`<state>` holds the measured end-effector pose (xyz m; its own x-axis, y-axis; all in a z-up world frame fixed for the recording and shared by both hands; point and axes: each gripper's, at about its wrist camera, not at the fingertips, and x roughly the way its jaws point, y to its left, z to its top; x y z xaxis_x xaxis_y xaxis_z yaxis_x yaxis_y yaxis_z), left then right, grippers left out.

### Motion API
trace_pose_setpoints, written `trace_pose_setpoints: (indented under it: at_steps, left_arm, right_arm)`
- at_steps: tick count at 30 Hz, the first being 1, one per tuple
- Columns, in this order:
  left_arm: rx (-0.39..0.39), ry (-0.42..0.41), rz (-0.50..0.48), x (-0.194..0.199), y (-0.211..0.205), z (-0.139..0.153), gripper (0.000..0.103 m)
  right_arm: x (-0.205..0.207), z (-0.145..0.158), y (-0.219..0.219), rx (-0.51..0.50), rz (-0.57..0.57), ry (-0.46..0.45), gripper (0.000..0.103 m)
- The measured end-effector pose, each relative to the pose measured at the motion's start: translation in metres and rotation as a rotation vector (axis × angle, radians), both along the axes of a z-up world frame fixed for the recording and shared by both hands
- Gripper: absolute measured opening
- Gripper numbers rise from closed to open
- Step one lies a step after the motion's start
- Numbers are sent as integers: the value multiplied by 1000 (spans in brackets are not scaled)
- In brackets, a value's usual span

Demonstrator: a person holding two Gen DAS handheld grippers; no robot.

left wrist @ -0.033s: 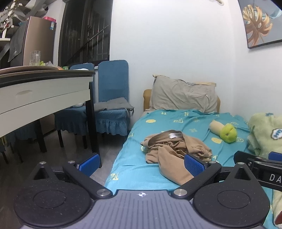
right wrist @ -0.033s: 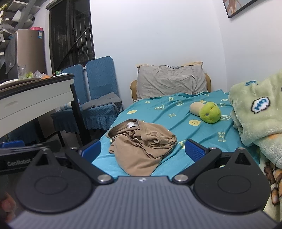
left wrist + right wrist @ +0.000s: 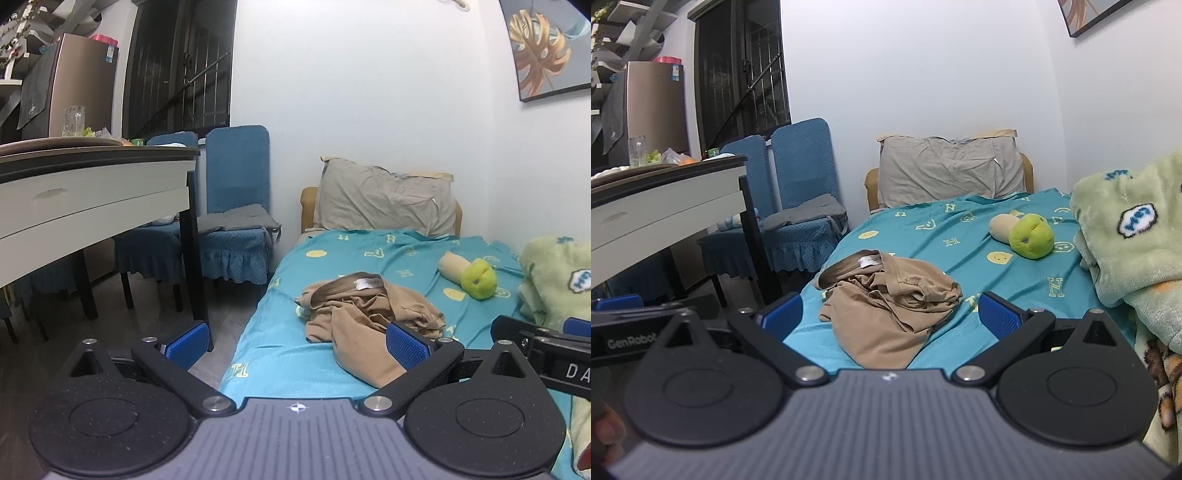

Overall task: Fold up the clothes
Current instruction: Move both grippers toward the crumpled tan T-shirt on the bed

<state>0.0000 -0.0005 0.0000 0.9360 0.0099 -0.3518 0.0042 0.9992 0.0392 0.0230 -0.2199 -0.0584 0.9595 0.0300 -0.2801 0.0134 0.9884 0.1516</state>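
Nothing differs from the earlier frames. My left hand-held gripper (image 3: 295, 341) and right hand-held gripper (image 3: 890, 314) both stand wide, holding nothing. Just beyond them the crumpled tan garment (image 3: 886, 295) lies on the bed (image 3: 960, 236) near its left edge, bare sheet around it. Right of the garment, a green blanket (image 3: 1126, 236); beyond, a plush toy (image 3: 1027, 232). Only my left view shows floor (image 3: 147, 314) beside the bed.

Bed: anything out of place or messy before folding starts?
Only the tan garment: it lies crumpled in a heap on the teal sheet, label showing, not laid flat. Both grippers, left and right, are open and clear of it.
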Motion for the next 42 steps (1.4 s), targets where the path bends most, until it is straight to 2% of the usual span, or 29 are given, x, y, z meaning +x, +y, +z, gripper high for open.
trace_pose_setpoints:
  at_steps: [12,22,28,30,31,33,34,38,42]
  left_arm:
    - [-8,-17,-28,4,-1,-6,103]
    - [16,-26,1,-1,-3,-6,103]
    - [31,-15,14,-8,-9,2,103]
    - [37,-9,8,-10,-14,8,103]
    - [43,-1,10,-8,-19,13,103]
    - [56,16,13,-5,-29,23,103]
    - [62,24,14,-3,-34,28,103]
    - [39,37,13,13,-55,45,103]
    - [42,22,-13,22,-67,49,103]
  right_arm:
    - [-2,4,1,1,-24,-13,103]
    - [-13,19,-3,66,53,-89,103]
    - [-24,37,-11,65,74,-116,97]
    - [-29,40,-15,59,68,-114,84]
    - [-31,41,-18,58,57,-110,74]
    - [-33,41,-28,76,37,-97,70]
    - [-34,40,-34,105,36,-86,62]
    - [-34,34,-48,189,18,-61,56]
    - [-24,21,-56,190,-20,-29,54]
